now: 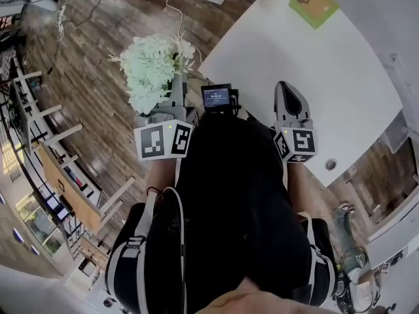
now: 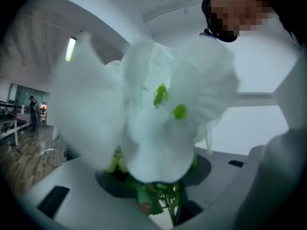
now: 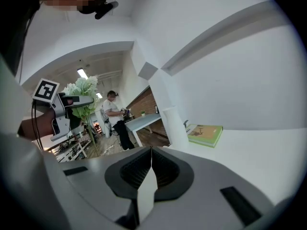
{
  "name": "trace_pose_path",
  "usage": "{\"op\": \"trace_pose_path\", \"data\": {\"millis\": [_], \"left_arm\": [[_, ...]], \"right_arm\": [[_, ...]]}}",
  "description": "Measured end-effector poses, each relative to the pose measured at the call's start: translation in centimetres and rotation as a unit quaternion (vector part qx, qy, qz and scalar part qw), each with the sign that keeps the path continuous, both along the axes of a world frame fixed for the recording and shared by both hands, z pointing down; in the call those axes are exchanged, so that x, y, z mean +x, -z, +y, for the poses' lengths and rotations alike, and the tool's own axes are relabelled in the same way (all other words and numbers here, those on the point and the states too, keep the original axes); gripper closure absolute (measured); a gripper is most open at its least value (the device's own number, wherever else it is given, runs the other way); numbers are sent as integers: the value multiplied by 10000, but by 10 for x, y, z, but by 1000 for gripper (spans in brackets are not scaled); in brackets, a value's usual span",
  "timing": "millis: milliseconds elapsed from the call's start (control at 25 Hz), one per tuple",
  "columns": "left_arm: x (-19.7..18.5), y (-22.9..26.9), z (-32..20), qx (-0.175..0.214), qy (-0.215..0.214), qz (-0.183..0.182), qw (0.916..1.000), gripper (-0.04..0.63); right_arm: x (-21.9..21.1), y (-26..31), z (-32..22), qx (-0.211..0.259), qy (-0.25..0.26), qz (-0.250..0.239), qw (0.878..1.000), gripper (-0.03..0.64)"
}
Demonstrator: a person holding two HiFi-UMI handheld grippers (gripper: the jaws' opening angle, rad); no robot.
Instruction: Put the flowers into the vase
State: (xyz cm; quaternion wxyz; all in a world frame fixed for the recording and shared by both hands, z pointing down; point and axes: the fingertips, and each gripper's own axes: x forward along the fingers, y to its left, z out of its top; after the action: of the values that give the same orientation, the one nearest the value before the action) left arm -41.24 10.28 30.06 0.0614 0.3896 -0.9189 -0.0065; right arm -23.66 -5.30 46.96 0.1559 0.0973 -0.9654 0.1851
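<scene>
One flower bunch (image 1: 152, 70) clamped in left tongs (image 2: 163, 207); vase (image 3: 175, 126) on table (image 1: 314, 90).

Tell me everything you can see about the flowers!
The flowers are one big puffy bunch of white, faintly green blooms with small green buds, leaves and thin green stems. They look soft, perhaps fake. The left tool is shut on the stems and holds the bunch in the air, blooms up, stem ends hanging below. It is above the wooden floor, beside the white table. Nothing else touches it.
</scene>
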Motion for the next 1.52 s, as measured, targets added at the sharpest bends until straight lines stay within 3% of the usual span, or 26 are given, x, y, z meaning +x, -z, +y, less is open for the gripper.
{"op": "trace_pose_path", "data": {"millis": [240,360,760,1000,1360,1520], "left_arm": [[-39,-25,-61,212,-1199,414,9917,353],[-51,-36,-80,196,-1731,587,9830,353],[-67,-26,-112,333,-3101,572,9484,353],[-67,-10,-141,203,-3569,482,9327,353],[-61,14,-187,132,-3877,180,9215,353],[-65,36,-214,343,-3916,-33,9195,353]], "right_arm": [[-14,9,-13,236,-992,269,9944,598],[-19,15,-10,208,-1462,322,9885,600],[-35,21,21,373,-2406,631,9679,598],[-23,15,24,295,-2827,742,9559,598],[-11,-1,21,169,-3100,871,9466,598],[-6,-5,16,96,-3176,935,9436,600]]}}
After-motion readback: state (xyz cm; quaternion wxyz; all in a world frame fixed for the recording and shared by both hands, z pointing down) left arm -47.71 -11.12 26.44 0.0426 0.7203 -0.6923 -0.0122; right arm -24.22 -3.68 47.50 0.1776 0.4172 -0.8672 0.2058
